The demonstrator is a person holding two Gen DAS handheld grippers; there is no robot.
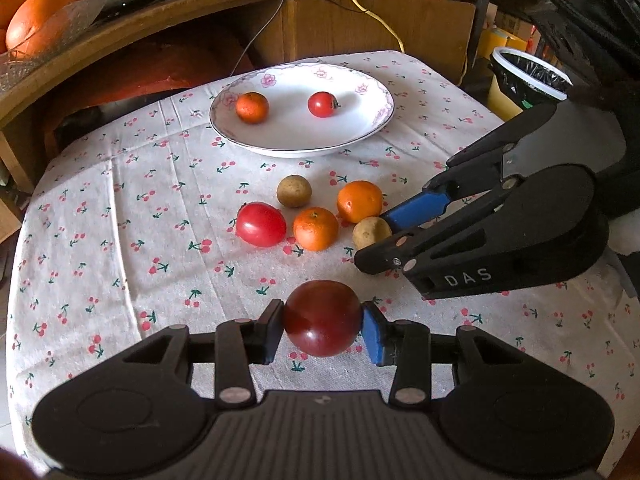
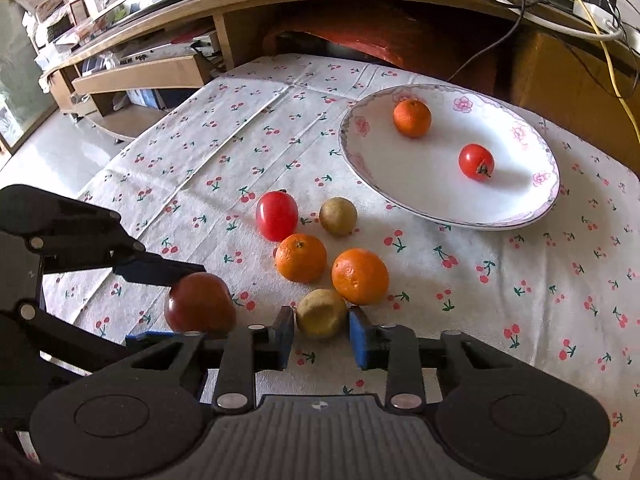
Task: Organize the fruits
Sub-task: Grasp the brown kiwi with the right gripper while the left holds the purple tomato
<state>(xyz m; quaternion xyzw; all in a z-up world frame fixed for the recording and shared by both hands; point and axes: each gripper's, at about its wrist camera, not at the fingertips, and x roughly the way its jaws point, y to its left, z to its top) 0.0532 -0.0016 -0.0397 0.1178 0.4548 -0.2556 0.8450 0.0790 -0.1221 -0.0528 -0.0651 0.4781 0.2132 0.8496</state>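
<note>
The left gripper (image 1: 322, 320) pinches a dark red round tomato (image 1: 322, 318) above the near surface. The right gripper (image 2: 322, 330), spread, straddles a small tan potato (image 2: 321, 313) touching a bright orange mandarin (image 2: 360, 276); closing may nudge that mandarin rolling away.

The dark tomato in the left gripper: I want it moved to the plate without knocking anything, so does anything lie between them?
Yes. A cluster lies on the cloth between the dark tomato and the plate: a red tomato, two oranges and a brown fruit. The right gripper reaches in beside them.
</note>
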